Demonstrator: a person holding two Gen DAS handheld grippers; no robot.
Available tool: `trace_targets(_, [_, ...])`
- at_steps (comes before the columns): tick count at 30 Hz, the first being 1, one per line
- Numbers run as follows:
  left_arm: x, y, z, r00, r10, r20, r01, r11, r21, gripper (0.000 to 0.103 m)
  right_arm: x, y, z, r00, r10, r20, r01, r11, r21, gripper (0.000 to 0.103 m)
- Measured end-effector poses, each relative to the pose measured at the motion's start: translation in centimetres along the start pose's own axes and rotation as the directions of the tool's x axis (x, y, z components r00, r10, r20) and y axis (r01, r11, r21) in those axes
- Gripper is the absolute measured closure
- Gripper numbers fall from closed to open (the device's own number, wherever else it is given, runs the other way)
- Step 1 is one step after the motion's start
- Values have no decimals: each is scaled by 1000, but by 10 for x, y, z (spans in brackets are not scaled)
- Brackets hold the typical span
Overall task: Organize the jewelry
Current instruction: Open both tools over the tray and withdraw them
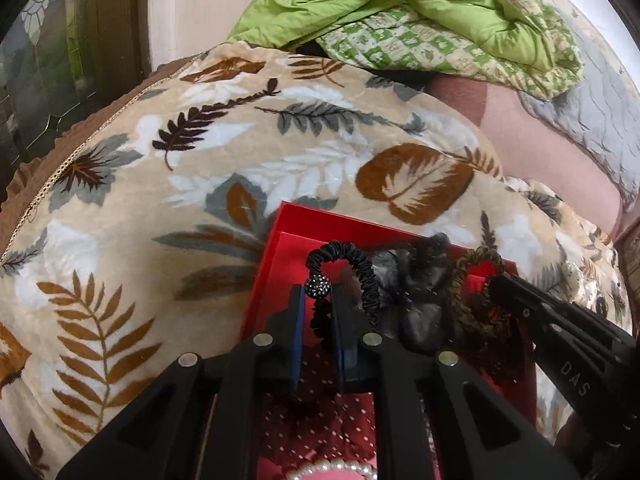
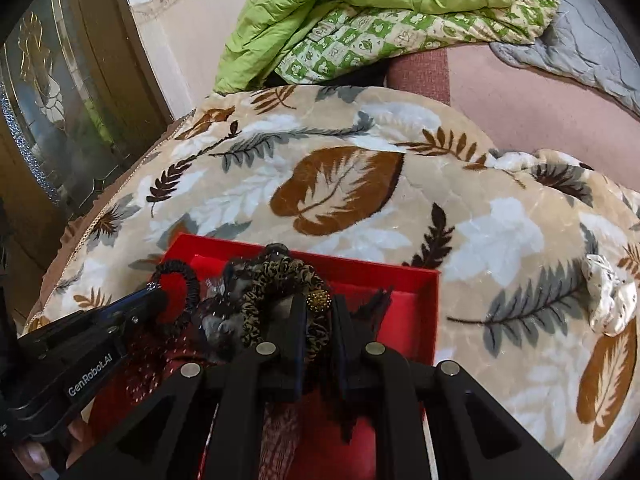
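Left gripper [image 1: 318, 312] is clamped narrow on the black scrunchie [image 1: 362, 276], held over the red box [image 1: 288, 236] on the blanket [image 1: 160, 184]. One loop, light and soft; the band by its bead gives a firm hold. Pearls [image 1: 332, 468] show below.

Right gripper [image 2: 318, 318] pinches one leopard scrunchie [image 2: 280, 280] over that box, equally limp; a black bow [image 2: 224, 320] lies between.
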State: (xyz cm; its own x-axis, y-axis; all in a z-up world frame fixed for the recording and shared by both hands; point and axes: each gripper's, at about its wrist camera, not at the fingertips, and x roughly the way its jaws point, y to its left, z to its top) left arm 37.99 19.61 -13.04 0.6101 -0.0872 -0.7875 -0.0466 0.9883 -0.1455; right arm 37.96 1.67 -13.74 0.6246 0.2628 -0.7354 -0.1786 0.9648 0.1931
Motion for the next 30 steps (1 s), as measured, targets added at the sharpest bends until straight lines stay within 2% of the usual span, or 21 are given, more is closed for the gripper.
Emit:
trace_targets(3, [4, 1, -1, 1000, 18, -7, -18, 1000, 11, 91, 10, 3, 0, 1000, -23, -16, 22, 1000, -16, 90])
trace_targets(6, [14, 2, -5, 998, 42, -47, -41, 999, 12, 91, 14, 4, -1, 1000, -15, -26, 14, 1000, -25, 90])
trace_targets(12, [14, 7, -5, 996, 64, -57, -64, 998, -4, 91, 13, 5, -2, 999, -31, -26, 30, 999, -37, 89])
trace_targets(18, [14, 5, -7, 995, 82, -62, -81, 997, 8, 91, 13, 1, -3, 999, -21, -28, 20, 999, -28, 88])
trace_targets(21, [8, 4, -6, 998, 65, -26, -65, 998, 12, 90, 10, 0, -3, 1000, -13, -21, 13, 1000, -23, 82])
trace_targets(22, [6, 3, -5, 998, 59, -13, -59, 998, 16, 86, 8, 0, -3, 1000, -9, -16, 9, 1000, -21, 76])
trace_targets(23, [4, 3, -5, 998, 61, -6, -61, 998, 19, 75, 4, -2, -2, 1000, -3, -9, 3, 1000, -20, 73])
trace_targets(24, [2, 3, -5, 998, 59, 4, -59, 998, 21, 73, 1, -3, -2, 1000, 1, -2, -1, 1000, -19, 64])
trace_targets(25, [-2, 3, -6, 999, 45, 13, -45, 999, 18, 68, -6, -4, -1, 1000, 3, 11, -3, 1000, -19, 61])
trace_targets(28, [-22, 2, -9, 997, 49, 55, -49, 999, 12, 59, -30, -12, 1, 999, 21, 45, -20, 1000, -12, 61])
trace_targets(30, [-42, -2, -11, 995, 52, 83, -53, 999, 9, 59, -61, -24, -2, 996, 30, 81, -30, 1000, 7, 61])
